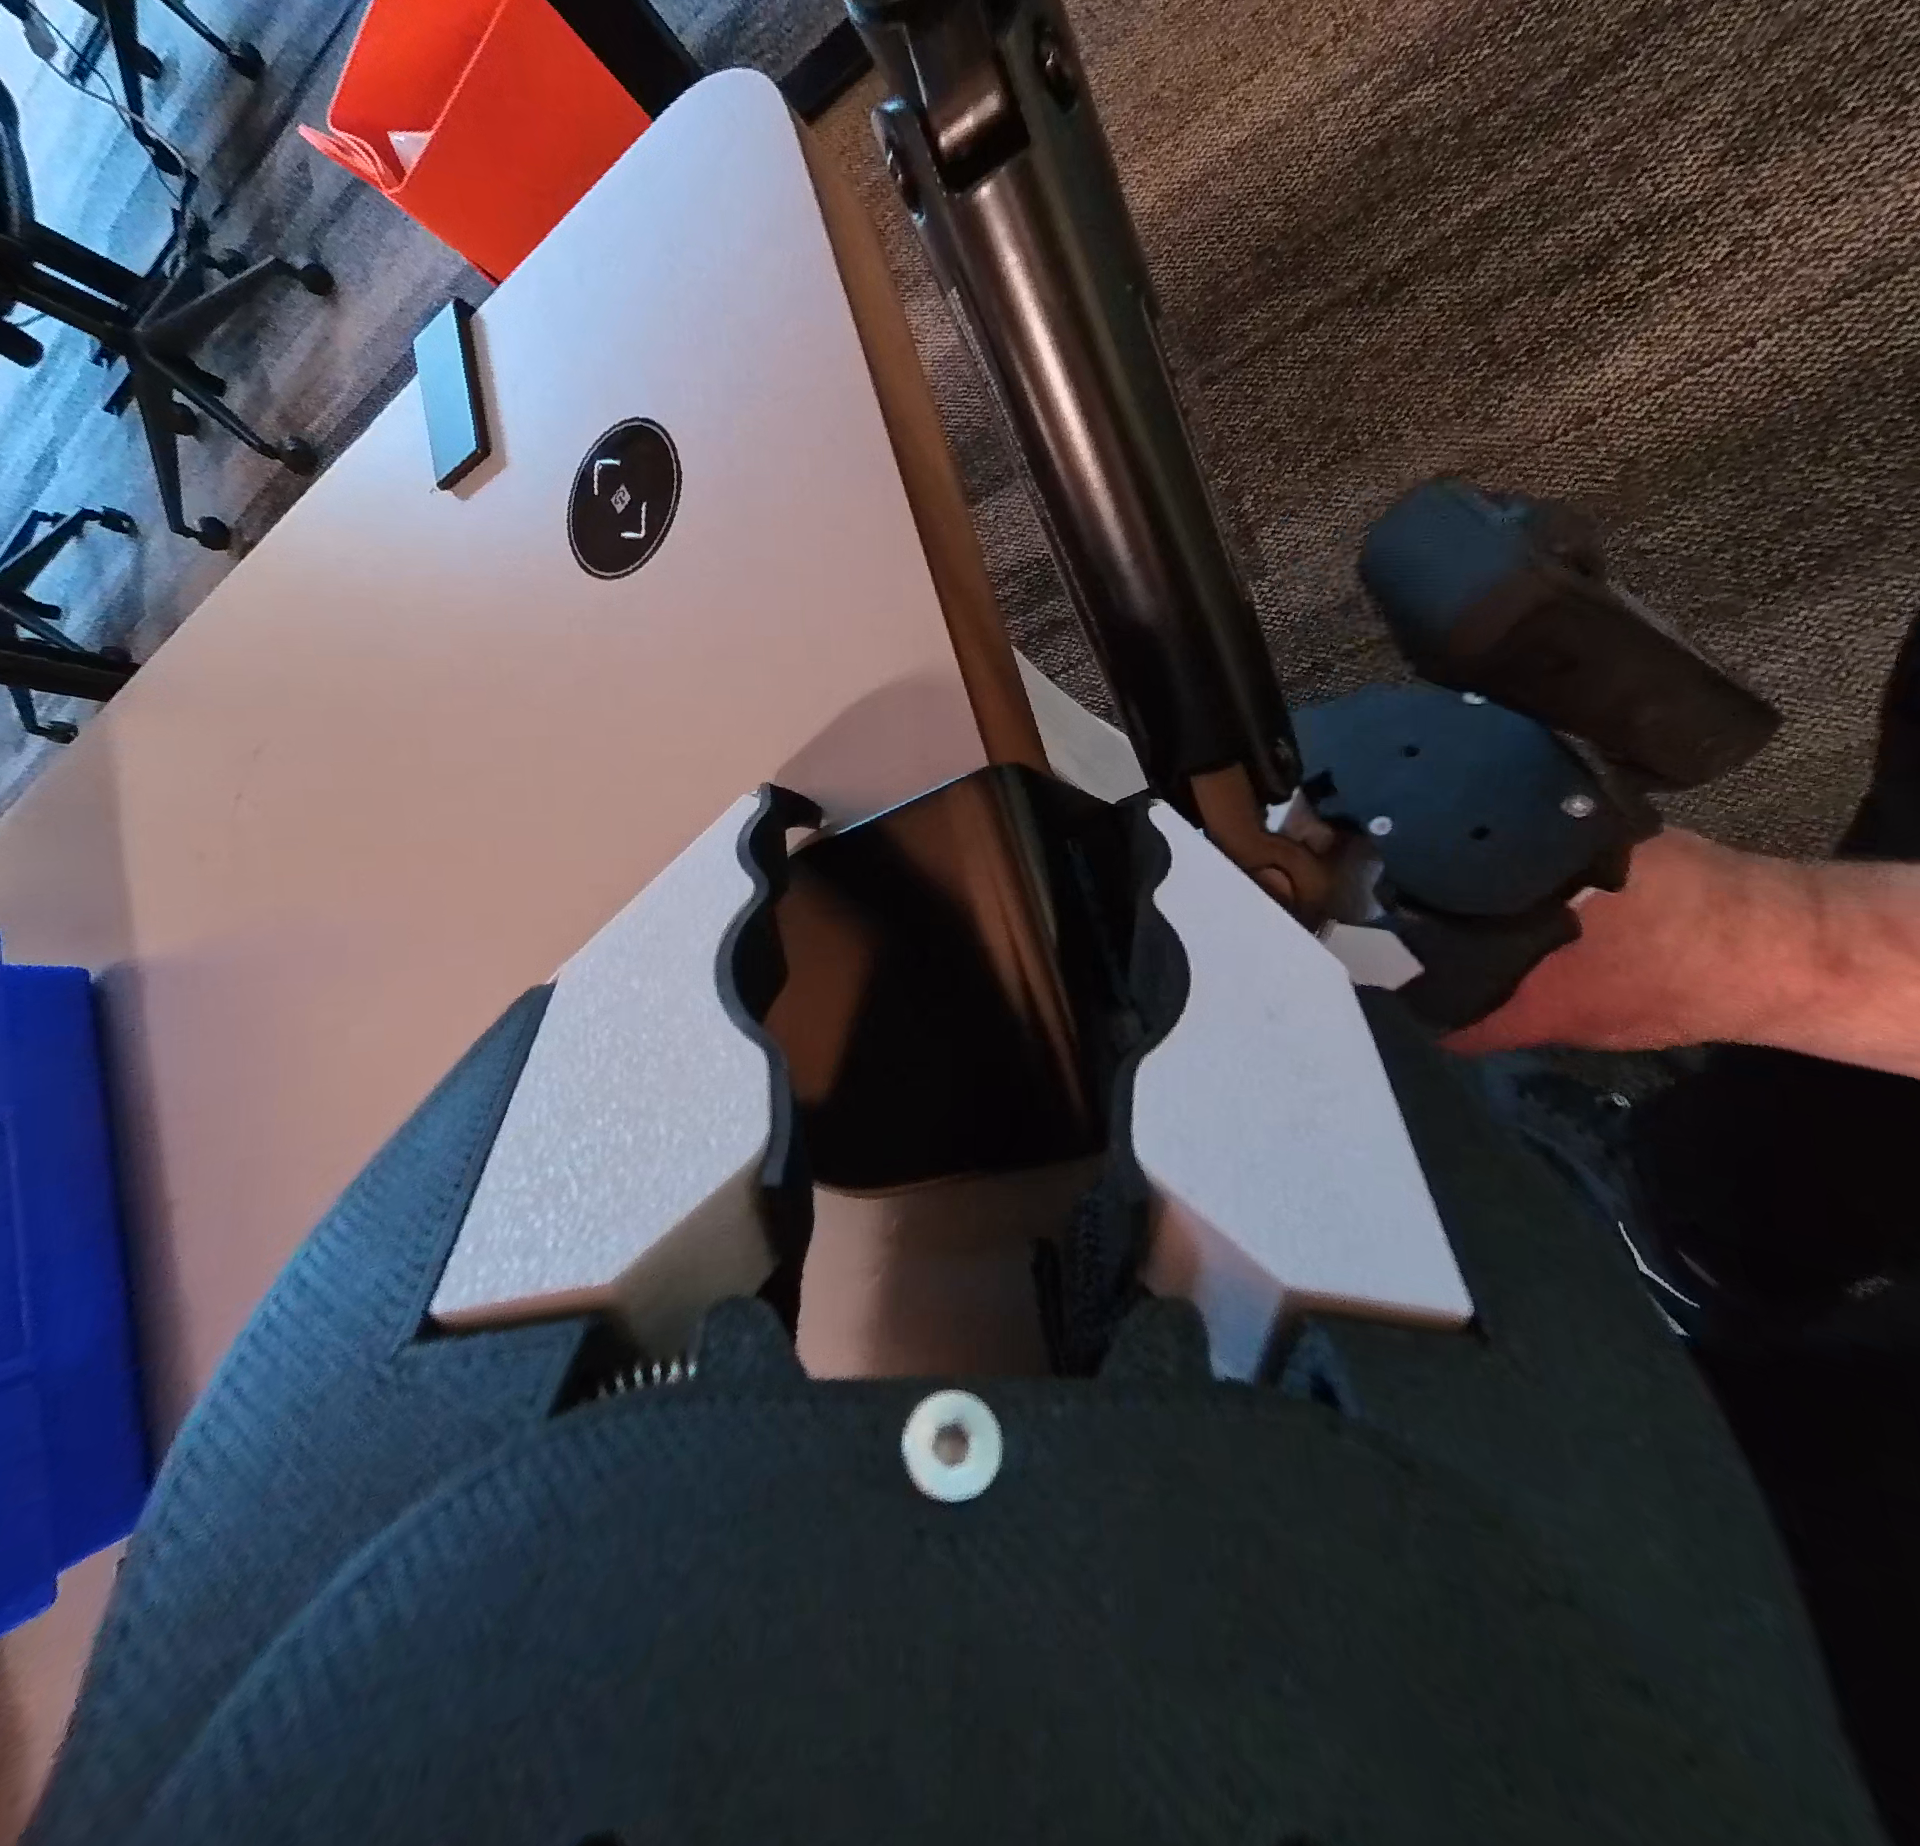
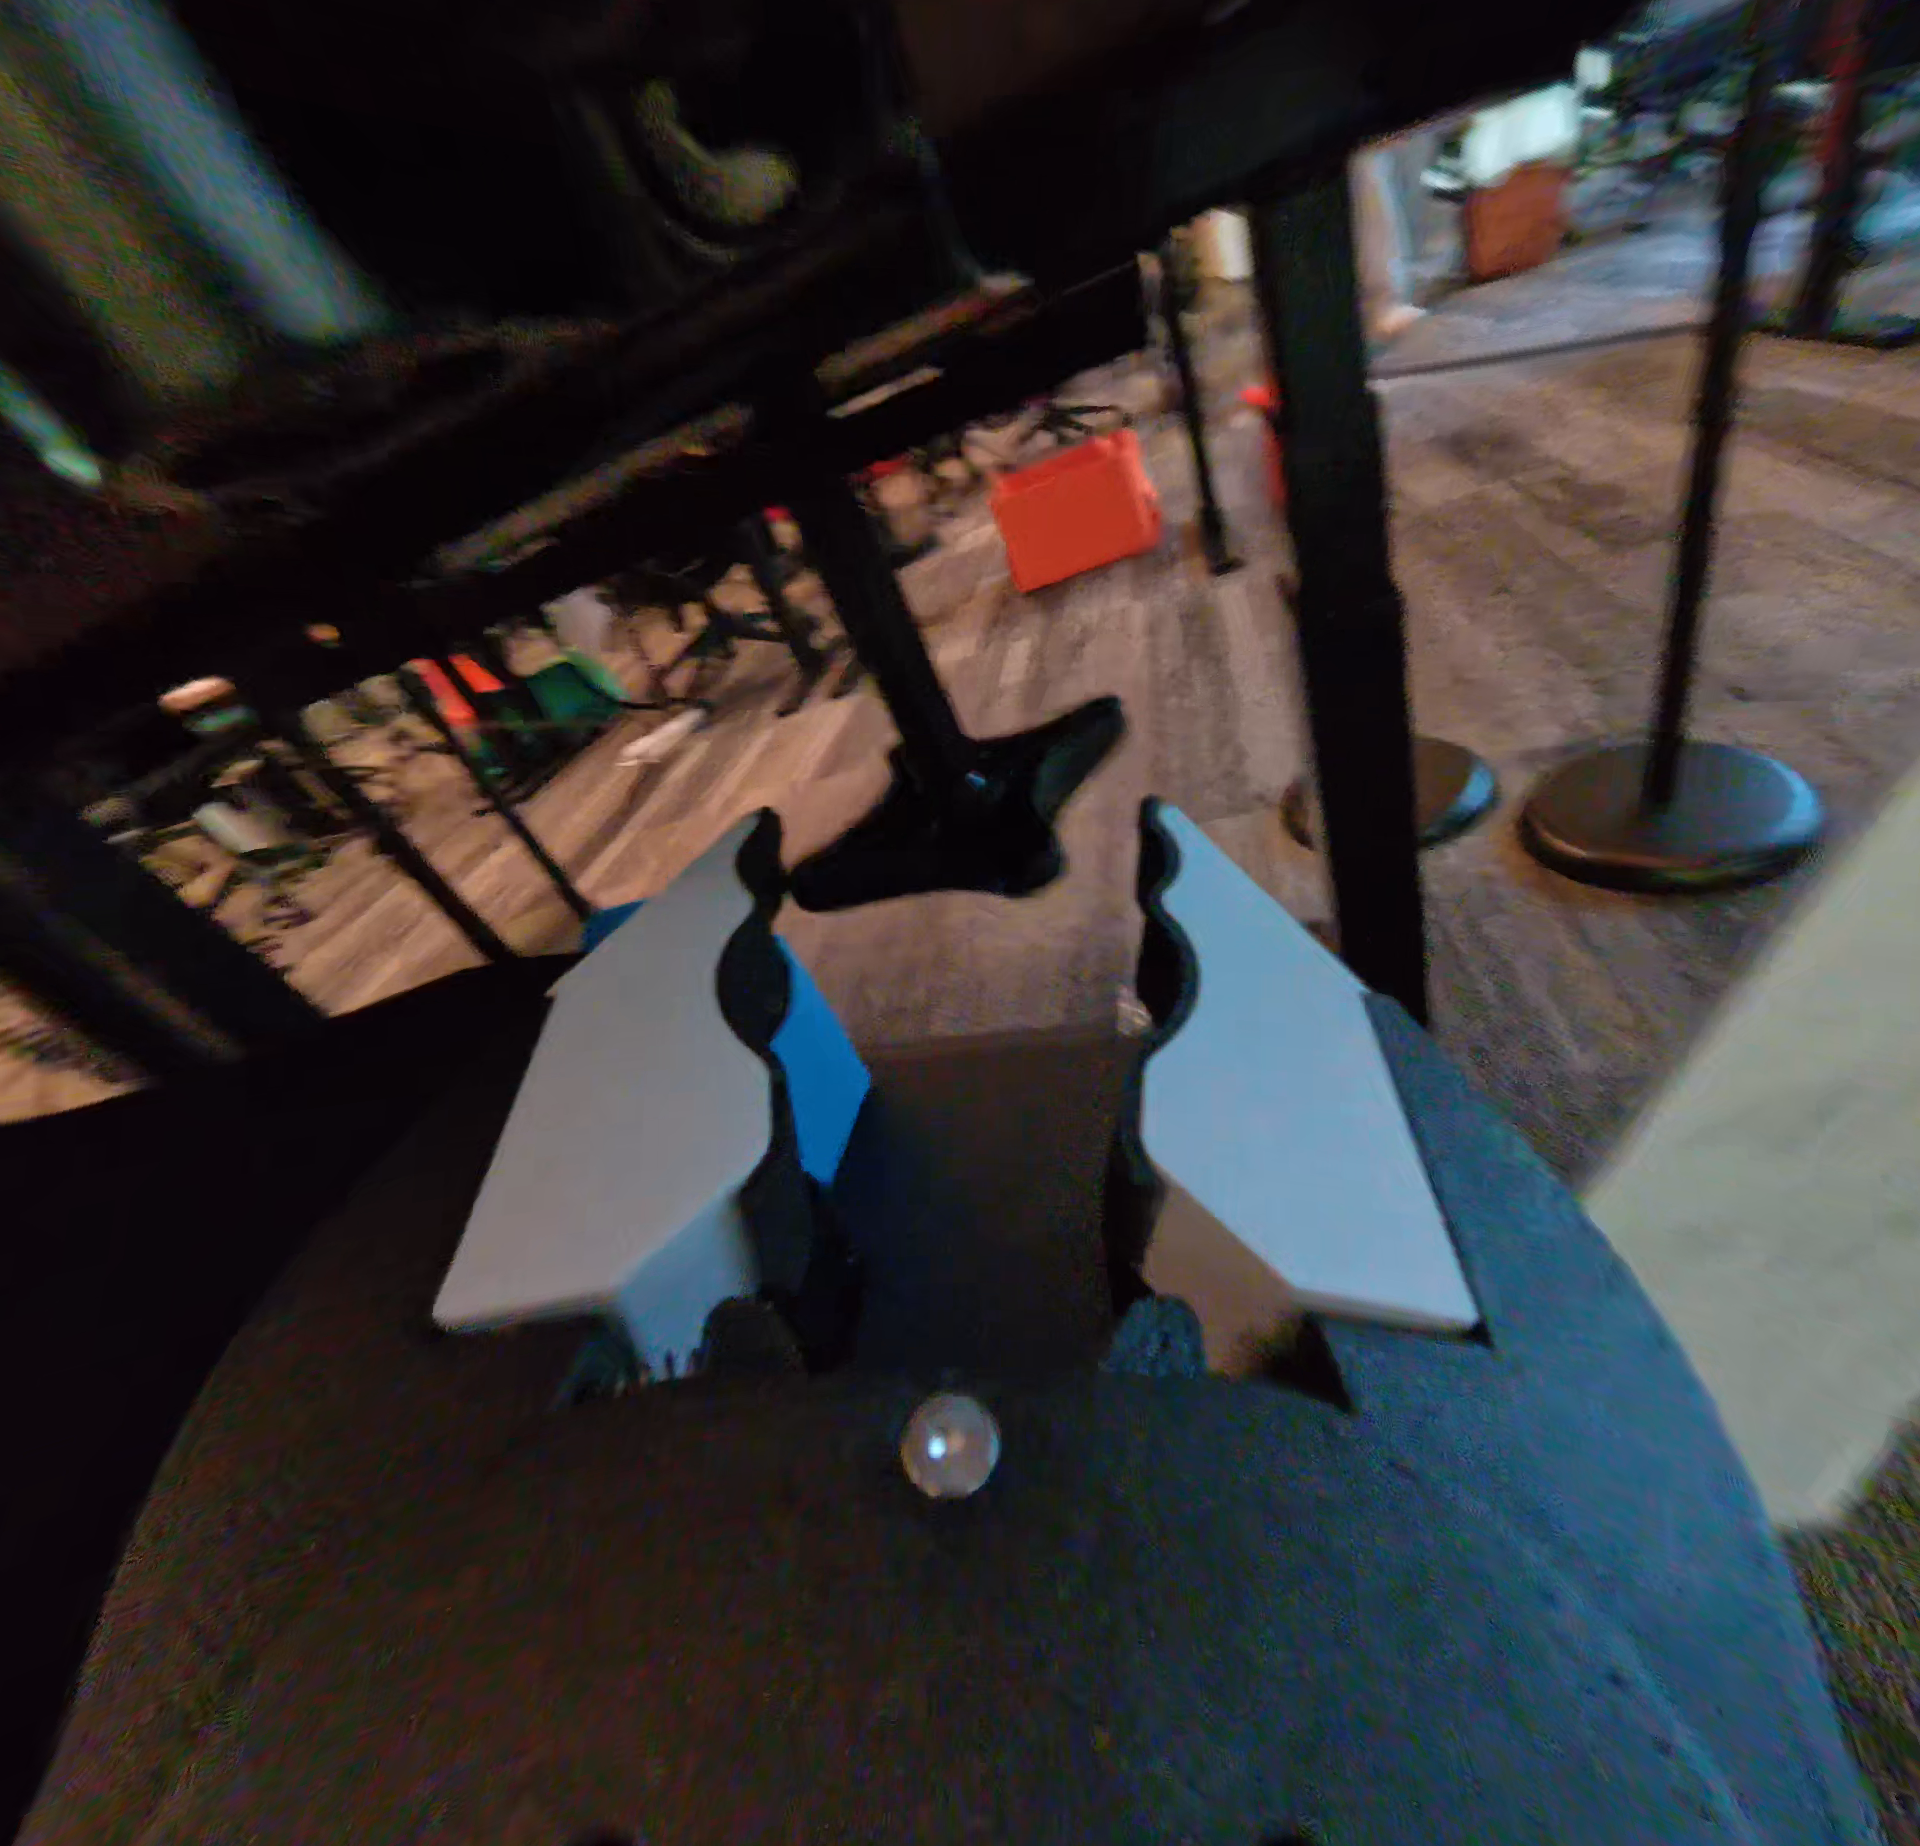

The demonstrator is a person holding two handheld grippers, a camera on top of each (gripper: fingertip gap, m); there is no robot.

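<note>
Left gripper (image 1: pixel 951 975) pinches a glossy black flat phone-like slab (image 1: pixel 935 1007) over the white tabletop's (image 1: pixel 416 757) 3 o'clock edge. Right gripper (image 2: pixel 951 955) is spread, empty, under the table by a black leg (image 2: pixel 1330 601). Risk: smooth slab slips, falls to carpet (image 1: pixel 1507 290).

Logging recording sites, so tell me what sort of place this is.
Probably an office or lab workroom. The left wrist view shows a white table over grey carpet, with wheeled chair bases beyond. The right wrist view shows more table legs and an orange box on the floor.
</note>
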